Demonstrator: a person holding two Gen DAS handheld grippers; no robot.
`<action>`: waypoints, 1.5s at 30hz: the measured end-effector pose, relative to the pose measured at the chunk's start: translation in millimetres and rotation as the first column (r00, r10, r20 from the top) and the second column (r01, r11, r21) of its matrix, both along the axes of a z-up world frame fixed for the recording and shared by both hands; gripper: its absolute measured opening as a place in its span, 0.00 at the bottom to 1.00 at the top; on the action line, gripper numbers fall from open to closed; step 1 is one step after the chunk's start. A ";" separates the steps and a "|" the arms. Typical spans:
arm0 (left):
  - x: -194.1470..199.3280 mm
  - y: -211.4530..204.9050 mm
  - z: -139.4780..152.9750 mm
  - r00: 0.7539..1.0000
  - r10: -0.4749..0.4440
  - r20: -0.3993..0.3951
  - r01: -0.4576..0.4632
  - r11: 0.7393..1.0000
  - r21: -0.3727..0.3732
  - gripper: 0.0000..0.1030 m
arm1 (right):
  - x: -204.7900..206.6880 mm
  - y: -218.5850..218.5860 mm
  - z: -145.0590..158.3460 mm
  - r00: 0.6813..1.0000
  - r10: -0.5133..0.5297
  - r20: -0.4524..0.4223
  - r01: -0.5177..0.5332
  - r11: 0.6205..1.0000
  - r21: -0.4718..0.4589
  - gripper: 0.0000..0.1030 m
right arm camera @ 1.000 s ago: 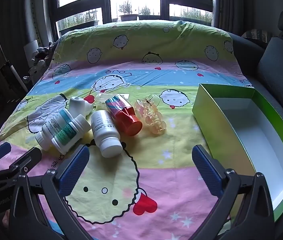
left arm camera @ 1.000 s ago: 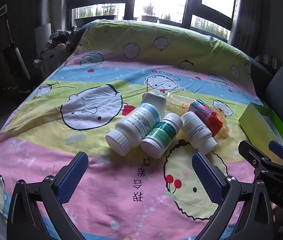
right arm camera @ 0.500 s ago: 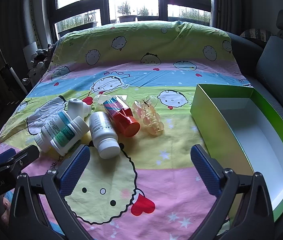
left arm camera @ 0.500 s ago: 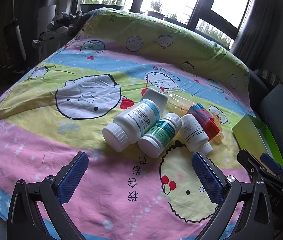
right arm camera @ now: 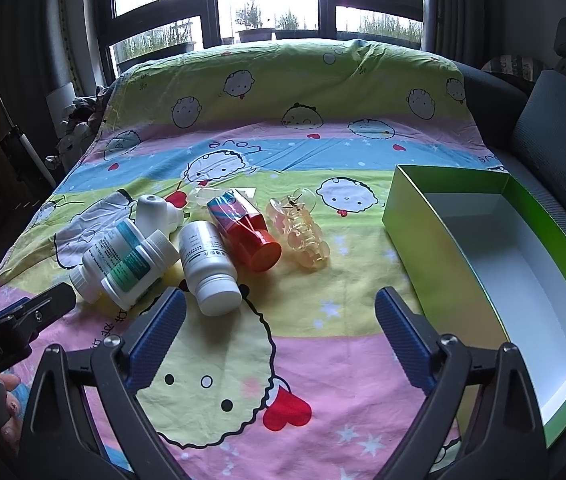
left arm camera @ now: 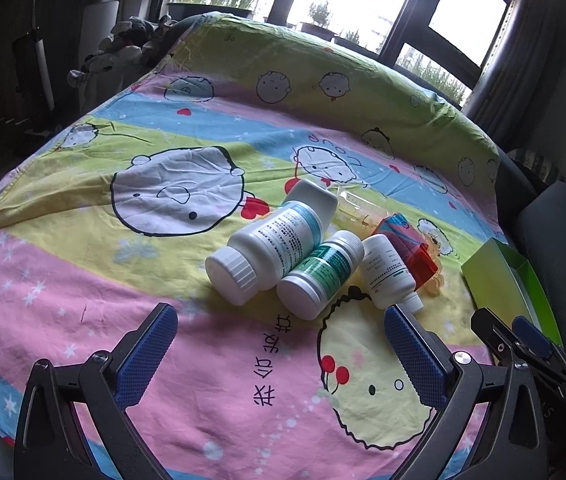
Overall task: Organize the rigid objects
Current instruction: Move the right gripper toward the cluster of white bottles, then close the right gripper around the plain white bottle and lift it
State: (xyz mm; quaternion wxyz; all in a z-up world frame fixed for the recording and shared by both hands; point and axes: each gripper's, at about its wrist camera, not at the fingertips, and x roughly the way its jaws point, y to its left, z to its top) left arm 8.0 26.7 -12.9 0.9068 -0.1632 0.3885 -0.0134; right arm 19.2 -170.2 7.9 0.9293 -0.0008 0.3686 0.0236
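Observation:
Three white pill bottles lie side by side on the cartoon bedsheet: a large blue-label one [left arm camera: 271, 252] [right arm camera: 103, 252], a green-label one [left arm camera: 321, 274] [right arm camera: 139, 268] and a plain-label one [left arm camera: 389, 276] [right arm camera: 209, 264]. Beside them lie a red cup-like container [right arm camera: 247, 232] [left arm camera: 407, 244], a clear yellowish hair claw [right arm camera: 303, 232] and a white round item [right arm camera: 155, 212]. An empty green box [right arm camera: 483, 256] [left arm camera: 499, 280] stands at the right. My left gripper [left arm camera: 279, 344] is open just before the bottles. My right gripper [right arm camera: 279, 324] is open near the plain-label bottle.
A flat clear plastic piece [right arm camera: 223, 194] lies behind the red container. A dark sofa [right arm camera: 555, 136] runs along the right of the bed. Windows are at the back and clutter [left arm camera: 123, 52] sits at the far left.
Both grippers have moved forward toward the bottles, which now look larger. The left view has tilted a little. No object has moved.

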 end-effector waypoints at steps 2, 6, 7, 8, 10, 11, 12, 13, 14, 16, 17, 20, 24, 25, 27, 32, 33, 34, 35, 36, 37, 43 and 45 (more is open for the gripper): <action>0.7 0.0 2.2 1.000 -0.011 0.008 0.011 1.000 -0.015 0.99 | 1.9 -2.7 1.8 1.000 0.014 -0.018 -0.013 0.999 0.038 0.84; 9.9 -5.7 8.0 0.999 -0.038 -0.007 0.038 0.998 -0.043 0.81 | 12.2 -8.4 12.1 0.997 0.057 -0.059 -0.047 0.987 0.154 0.72; 12.8 -9.2 9.2 0.998 -0.055 -0.006 0.055 0.998 -0.044 0.77 | 16.1 -9.6 15.6 0.995 0.071 -0.067 -0.058 0.981 0.184 0.68; 16.2 -13.6 9.8 0.998 -0.066 -0.009 0.065 0.997 -0.040 0.75 | 20.5 -10.5 18.6 0.993 0.091 -0.075 -0.073 0.973 0.217 0.64; 23.5 -22.3 9.9 0.997 -0.076 -0.022 0.075 0.996 -0.043 0.66 | 31.9 -11.4 21.3 0.985 0.139 -0.101 -0.106 0.954 0.279 0.60; 27.8 -27.3 9.3 0.996 -0.085 -0.027 0.083 0.995 -0.051 0.65 | 37.9 -10.5 20.6 0.981 0.155 -0.118 -0.115 0.949 0.293 0.58; 32.8 -33.0 7.9 0.995 -0.097 -0.037 0.095 0.994 -0.058 0.63 | 45.4 -8.8 19.4 0.976 0.169 -0.138 -0.122 0.947 0.295 0.57; 38.0 -39.5 6.0 0.993 -0.110 -0.048 0.107 0.992 -0.063 0.62 | 53.2 -7.3 17.3 0.970 0.184 -0.156 -0.132 0.946 0.295 0.55; 43.3 -46.3 3.0 0.991 -0.123 -0.062 0.119 0.991 -0.060 0.60 | 60.9 -5.8 14.3 0.964 0.198 -0.176 -0.139 0.944 0.298 0.52; 52.7 -59.5 -3.7 0.985 -0.149 -0.087 0.146 0.988 -0.047 0.54 | 77.0 -6.3 5.6 0.944 0.233 -0.235 -0.144 0.929 0.342 0.49; 56.8 -64.2 -7.5 0.983 -0.157 -0.095 0.153 0.987 -0.051 0.53 | 84.6 -6.9 -0.9 0.928 0.261 -0.266 -0.145 0.911 0.387 0.47; 68.2 -72.4 -19.1 0.977 -0.169 -0.132 0.158 0.983 -0.092 0.53 | 103.2 -3.9 -17.3 0.892 0.309 -0.331 -0.132 0.877 0.462 0.43; 78.5 -74.1 -27.1 0.975 -0.169 -0.146 0.147 0.978 -0.152 0.53 | 114.8 4.5 -28.4 0.873 0.315 -0.373 -0.122 0.880 0.458 0.43; 79.5 -75.0 -28.1 0.975 -0.173 -0.143 0.151 0.976 -0.156 0.53 | 116.1 5.2 -30.7 0.869 0.321 -0.377 -0.125 0.878 0.461 0.43; 81.1 -78.0 -30.2 0.974 -0.185 -0.133 0.163 0.973 -0.161 0.53 | 120.2 5.1 -37.2 0.858 0.323 -0.399 -0.121 0.882 0.455 0.43; 85.2 -82.7 -35.2 0.970 -0.207 -0.128 0.182 0.967 -0.180 0.53 | 125.8 4.2 -49.2 0.847 0.313 -0.429 -0.109 0.893 0.436 0.44; 85.9 -84.2 -36.8 0.968 -0.214 -0.128 0.190 0.966 -0.178 0.53 | 126.6 4.5 -52.0 0.845 0.312 -0.434 -0.110 0.896 0.430 0.45; 86.5 -85.8 -38.6 0.967 -0.221 -0.130 0.197 0.965 -0.174 0.53 | 127.6 5.1 -55.3 0.842 0.311 -0.440 -0.108 0.898 0.426 0.45; 87.2 -87.9 -40.2 0.966 -0.225 -0.130 0.202 0.965 -0.170 0.53 | 128.6 5.6 -58.2 0.840 0.316 -0.442 -0.108 0.895 0.434 0.46; 87.6 -89.2 -41.7 0.965 -0.226 -0.133 0.203 0.965 -0.164 0.51 | 129.1 6.2 -60.4 0.836 0.325 -0.443 -0.110 0.889 0.444 0.47; 88.0 -89.8 -42.8 0.966 -0.221 -0.135 0.199 0.967 -0.159 0.51 | 129.8 7.3 -62.7 0.831 0.331 -0.447 -0.113 0.887 0.447 0.47; 88.3 -90.2 -47.5 0.967 -0.236 -0.099 0.218 0.962 -0.164 0.49 | 126.6 12.9 -64.3 0.846 0.329 -0.419 -0.138 0.895 0.424 0.46; 85.9 -90.2 -44.7 0.969 -0.235 -0.074 0.221 0.962 -0.164 0.49 | 124.4 13.4 -60.7 0.858 0.323 -0.400 -0.144 0.897 0.417 0.46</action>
